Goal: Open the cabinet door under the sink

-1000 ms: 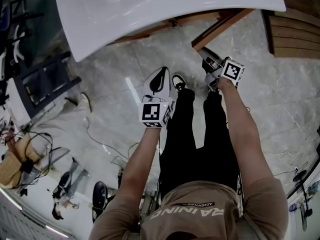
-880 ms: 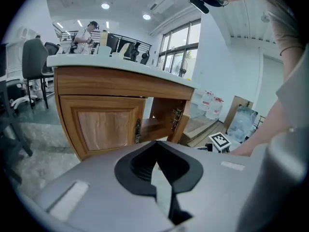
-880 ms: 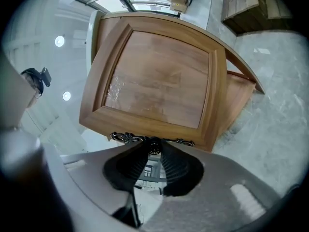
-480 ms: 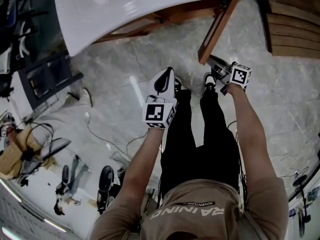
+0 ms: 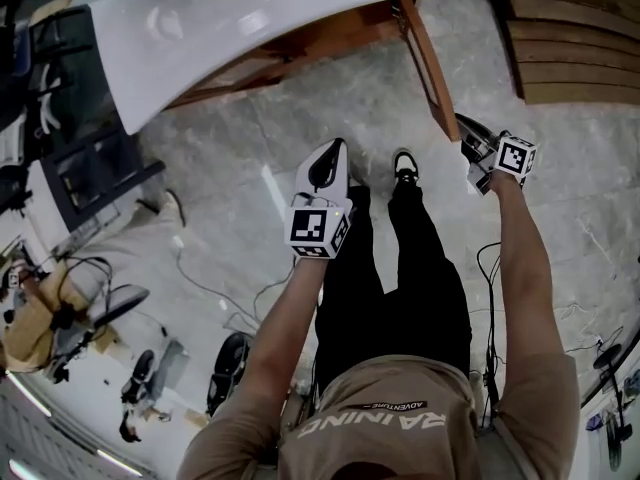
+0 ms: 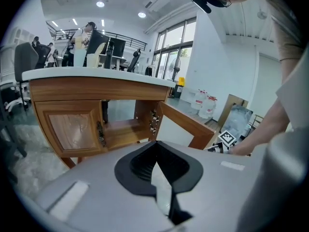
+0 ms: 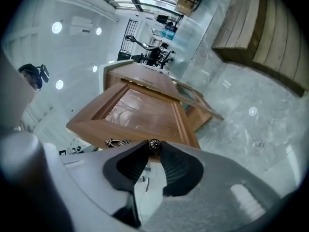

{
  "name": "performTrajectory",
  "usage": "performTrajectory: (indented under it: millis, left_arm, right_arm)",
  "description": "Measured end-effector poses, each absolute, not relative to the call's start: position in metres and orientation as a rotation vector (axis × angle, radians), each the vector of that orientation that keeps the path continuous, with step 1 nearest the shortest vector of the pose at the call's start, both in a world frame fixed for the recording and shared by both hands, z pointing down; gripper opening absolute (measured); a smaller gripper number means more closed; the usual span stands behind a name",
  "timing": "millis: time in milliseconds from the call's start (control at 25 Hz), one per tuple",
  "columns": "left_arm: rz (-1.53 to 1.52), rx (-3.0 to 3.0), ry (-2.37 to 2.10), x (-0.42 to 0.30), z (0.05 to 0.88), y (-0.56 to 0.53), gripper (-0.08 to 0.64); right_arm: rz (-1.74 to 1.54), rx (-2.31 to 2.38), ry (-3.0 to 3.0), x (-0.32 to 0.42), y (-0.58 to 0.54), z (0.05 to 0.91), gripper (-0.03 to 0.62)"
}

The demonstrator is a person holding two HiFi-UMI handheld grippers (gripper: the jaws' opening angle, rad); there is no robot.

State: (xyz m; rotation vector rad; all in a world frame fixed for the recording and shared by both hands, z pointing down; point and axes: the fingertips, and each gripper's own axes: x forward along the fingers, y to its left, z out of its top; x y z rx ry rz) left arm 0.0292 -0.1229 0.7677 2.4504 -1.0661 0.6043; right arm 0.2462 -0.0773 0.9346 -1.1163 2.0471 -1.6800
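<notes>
from the head view, our left gripper [image 5: 337, 148] hung over the marble floor [image 5: 230, 138] in front of our legs, jaws pointing toward the vanity. our right gripper [image 5: 468, 123] sat off to its right, at the free end of the open cabinet door [image 5: 428, 63]. that wooden door stood out from under the white sink top [image 5: 250, 23], its edge running down to the right gripper's jaws. a shoe [image 5: 404, 166] showed between the two grippers, and wooden boards [image 5: 570, 48] lay beyond the right gripper.

in the left gripper view, the jaws were clenched tip to tip with nothing between them. ahead of them stood the vanity cabinet [image 6: 58, 88]. it had a closed door [image 6: 72, 129] ahead to the left and an open compartment [image 6: 126, 129] straight ahead. the open cabinet door reached out to the right, toward the right gripper's marker cube [image 6: 225, 139].

in the right gripper view, the jaws were closed on a small dark round knob [image 7: 154, 144] at the door's near edge. the door's framed panel [image 7: 140, 110] stretched away from the jaws. an ornate metal plate [image 7: 117, 142] sat on the frame just left of the knob.
</notes>
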Motion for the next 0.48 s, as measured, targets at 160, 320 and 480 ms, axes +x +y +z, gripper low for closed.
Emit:
performTrajectory:
  millis: [160, 320, 480]
  left_arm:
    - [0.605, 2.459, -1.051, 0.041, 0.756, -0.12, 0.017]
    - [0.603, 2.475, -1.055, 0.04, 0.739, -0.123, 0.017]
    - [0.608, 2.486, -1.051, 0.035, 0.722, -0.124, 0.017]
  right_arm:
    - [-1.703, -1.139, 2.193, 0.256, -0.057, 0.929, 0.002]
    - [-1.738, -1.181, 2.309, 0.238, -0.03, 0.927, 0.002]
    - [-1.745, -1.306, 2.432, 0.216, -0.008, 0.919, 0.002]
